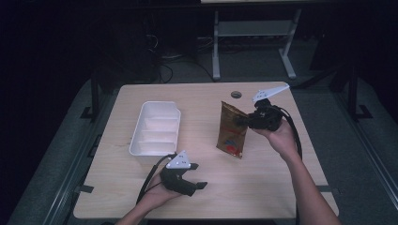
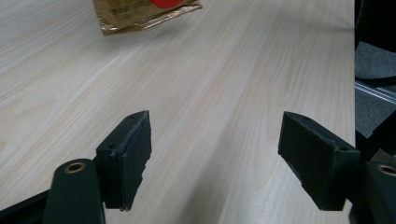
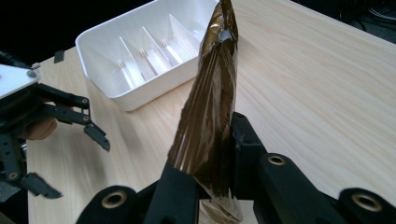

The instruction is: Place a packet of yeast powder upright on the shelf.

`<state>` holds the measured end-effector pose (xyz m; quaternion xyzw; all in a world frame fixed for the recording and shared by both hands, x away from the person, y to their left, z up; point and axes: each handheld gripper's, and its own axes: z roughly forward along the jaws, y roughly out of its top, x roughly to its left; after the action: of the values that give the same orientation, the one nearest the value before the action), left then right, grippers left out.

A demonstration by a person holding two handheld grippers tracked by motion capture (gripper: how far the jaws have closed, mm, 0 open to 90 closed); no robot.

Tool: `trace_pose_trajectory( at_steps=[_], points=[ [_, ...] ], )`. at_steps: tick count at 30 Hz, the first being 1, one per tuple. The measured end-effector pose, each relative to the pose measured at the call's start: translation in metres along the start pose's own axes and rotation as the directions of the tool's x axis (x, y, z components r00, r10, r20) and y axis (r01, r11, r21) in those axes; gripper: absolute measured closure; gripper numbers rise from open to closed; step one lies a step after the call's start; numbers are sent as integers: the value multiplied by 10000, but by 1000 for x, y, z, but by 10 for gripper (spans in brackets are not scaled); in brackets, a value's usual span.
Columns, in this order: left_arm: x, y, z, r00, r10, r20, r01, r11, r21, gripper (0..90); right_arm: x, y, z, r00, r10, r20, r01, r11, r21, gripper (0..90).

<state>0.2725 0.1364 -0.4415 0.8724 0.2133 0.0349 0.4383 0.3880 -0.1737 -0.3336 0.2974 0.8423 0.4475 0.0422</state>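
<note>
Pouch (image 1: 232,130) glossy brown-gold, red mark; tray (image 1: 155,129) white.

A pale wooden table (image 1: 206,187) carries it all, light grain running across a top with rounded corners and a small dark round hole (image 1: 236,94) near its far edge. Sitting flat on it toward the left is a white plastic tray (image 1: 139,143), long and narrow, split by thin dividers into several compartments. Grey floor (image 1: 371,154) spreads around the table.
</note>
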Motion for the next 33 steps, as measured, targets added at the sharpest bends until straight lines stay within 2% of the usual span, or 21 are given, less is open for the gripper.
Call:
trace_pose_trajectory(
  at_steps=[7,19,28,33],
  points=[
    [-3,-3,-3,9998,181,7,-181,9998,109,211,0,19,14,9997,-174,-184,174,9998,-11,824],
    [-4,-4,-6,9993,362,-76,-362,9993,-19,197,-1,51,40,9967,-369,-722,364,9993,-94,824],
    [-3,-5,-7,9991,415,-90,-415,9991,-72,197,-1,72,53,9950,-506,-860,505,9987,-40,825],
    [-3,-6,-6,9985,555,-33,-555,9984,70,197,0,87,63,9939,-604,-923,598,9982,-88,824]
  ],
)
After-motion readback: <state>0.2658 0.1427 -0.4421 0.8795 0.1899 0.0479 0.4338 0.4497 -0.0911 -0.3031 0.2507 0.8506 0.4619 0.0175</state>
